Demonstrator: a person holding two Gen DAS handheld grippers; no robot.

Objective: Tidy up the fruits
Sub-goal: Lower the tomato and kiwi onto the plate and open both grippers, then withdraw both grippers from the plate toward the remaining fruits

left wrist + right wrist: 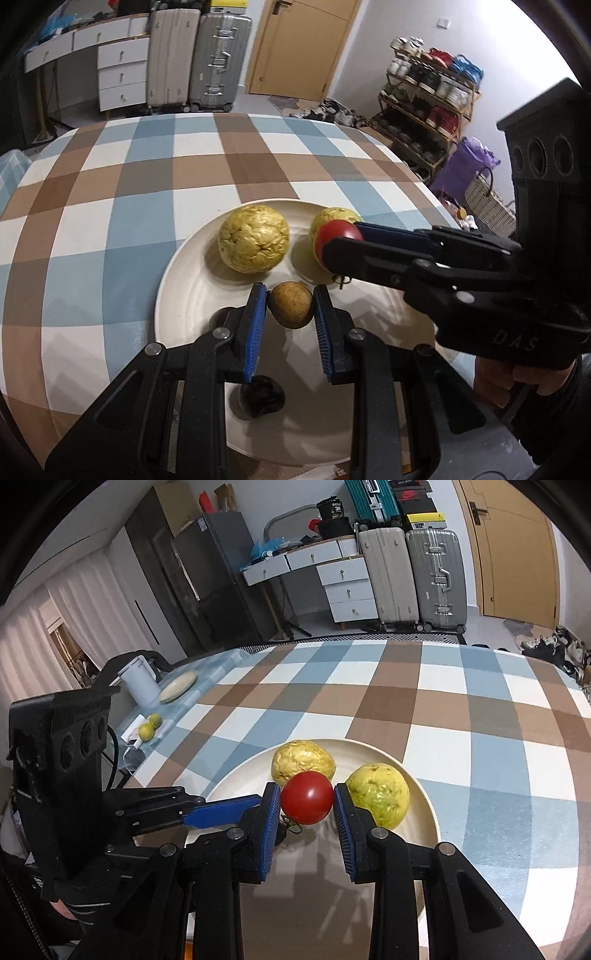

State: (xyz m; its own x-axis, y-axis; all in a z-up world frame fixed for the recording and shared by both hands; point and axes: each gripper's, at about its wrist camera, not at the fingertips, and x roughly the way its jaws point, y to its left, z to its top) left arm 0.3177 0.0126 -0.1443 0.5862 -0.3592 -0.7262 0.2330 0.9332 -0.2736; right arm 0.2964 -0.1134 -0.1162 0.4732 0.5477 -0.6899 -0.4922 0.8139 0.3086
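Note:
A cream plate (177, 280) lies on the checked tablecloth. On it rest a big wrinkled yellow fruit (253, 239), a yellow-green fruit (334, 216) and, near the front, a dark fruit (260, 400). My left gripper (290, 295) is shut on a small brownish-yellow round fruit (290, 306) over the plate's middle. From the right comes my right gripper (343, 236), shut on a red tomato (338, 234) in front of the yellow-green fruit. The right wrist view shows the right gripper (306, 792) pinching the tomato (307, 797) above the plate (424, 794), with the left gripper's finger (221, 814) coming in from the left.
A white kettle (138, 679), a second plate (177, 686) and two limes (149, 727) sit at the table's far left. Suitcases (192, 62), drawers (122, 74) and a shoe rack (428, 110) stand beyond the table. A person's hand (517, 376) holds the right gripper.

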